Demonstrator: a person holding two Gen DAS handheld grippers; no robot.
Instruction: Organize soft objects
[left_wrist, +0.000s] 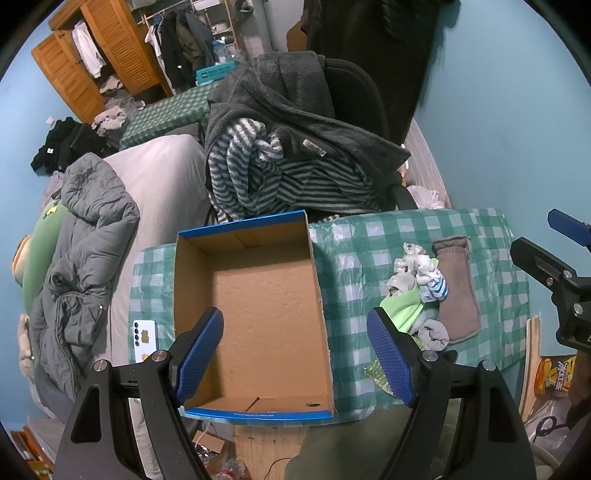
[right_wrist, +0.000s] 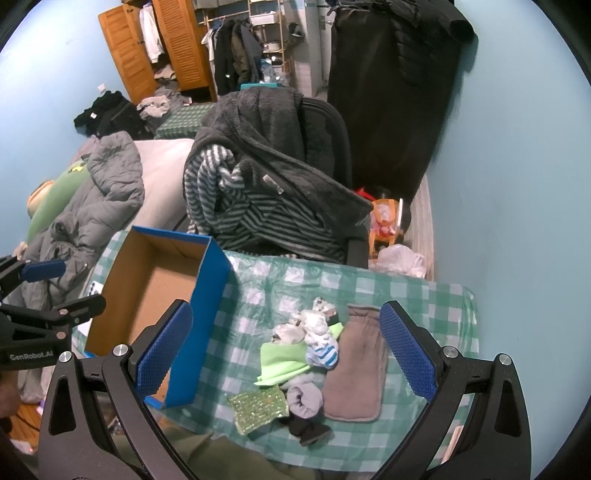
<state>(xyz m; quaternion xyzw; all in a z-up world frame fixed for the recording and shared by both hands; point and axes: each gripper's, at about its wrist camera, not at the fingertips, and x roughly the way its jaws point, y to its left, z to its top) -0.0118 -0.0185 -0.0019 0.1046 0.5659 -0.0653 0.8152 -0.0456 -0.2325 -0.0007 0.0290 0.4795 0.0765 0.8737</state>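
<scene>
Cardboard box with blue outer walls sits bare inside, nothing in it, so we judge the task barely begun: no soft item is sorted yet. All the soft things lie in one heap on the checked tablecloth, just right of the box. We count a brown mitt-like pouch, a lime green cloth, a striped blue-white sock, a crumpled white bundle, a grey rolled sock, a sparkly green pad and a dark piece at the near table edge. The items touch and overlap; the brown pouch lies flattest and furthest right.

Our left gripper hangs over the box with its jaws spread wide, holding nothing. Our right gripper hovers above the heap, also spread wide and empty, the pile framed between its pads.

Left to do, as we judge it: everything, piece by piece.

Around: a phone lies on the cloth beside the box's left wall, and a chair draped with a dark fleece robe and striped garment stands behind the table. Nothing blocks the path from heap to box except the box's right wall, which has to be cleared. Tangled items may lift together.
</scene>
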